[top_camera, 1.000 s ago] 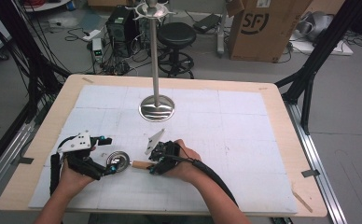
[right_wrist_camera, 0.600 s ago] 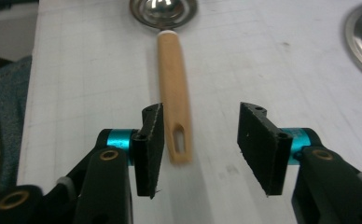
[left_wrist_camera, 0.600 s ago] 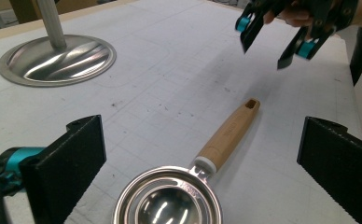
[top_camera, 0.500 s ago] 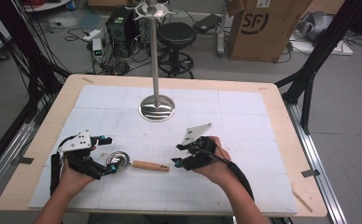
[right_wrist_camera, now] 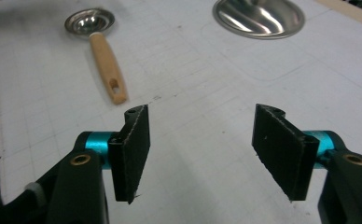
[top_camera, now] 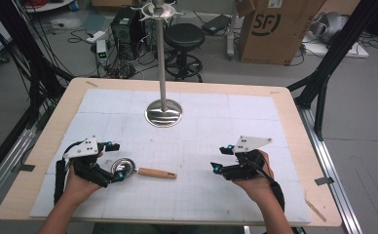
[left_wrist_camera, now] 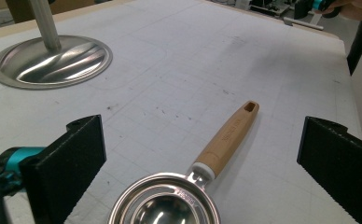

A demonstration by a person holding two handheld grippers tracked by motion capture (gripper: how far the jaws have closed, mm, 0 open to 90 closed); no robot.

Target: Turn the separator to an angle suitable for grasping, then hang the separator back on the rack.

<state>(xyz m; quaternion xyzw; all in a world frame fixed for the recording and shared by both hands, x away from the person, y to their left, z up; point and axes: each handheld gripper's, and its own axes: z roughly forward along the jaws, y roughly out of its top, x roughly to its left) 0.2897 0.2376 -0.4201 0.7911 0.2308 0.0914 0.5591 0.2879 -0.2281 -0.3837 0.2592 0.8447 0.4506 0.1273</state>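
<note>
A small steel scoop (top_camera: 124, 165) with a wooden handle (top_camera: 157, 173) lies flat on the white mat, handle pointing right. My left gripper (top_camera: 115, 161) is open at the front left, its jaws standing either side of the scoop's bowl (left_wrist_camera: 165, 205) without touching it. In the left gripper view the handle (left_wrist_camera: 228, 135) runs away between the jaws. My right gripper (top_camera: 219, 158) is open at the front right with nothing between its pads, well clear of the handle's end. The right gripper view (right_wrist_camera: 200, 140) has the scoop (right_wrist_camera: 89, 21) far off at upper left.
A tall metal stand (top_camera: 160, 53) with hooks on top rises from a round shiny base (top_camera: 163, 113) at the mat's middle back. The white gridded mat (top_camera: 197, 195) covers a wooden table (top_camera: 294, 97). A box, a stool and cables sit on the floor beyond.
My right gripper has let go of the scoop's handle and drawn away to the right, now open. The scoop stays on the mat. The left gripper has not moved.
</note>
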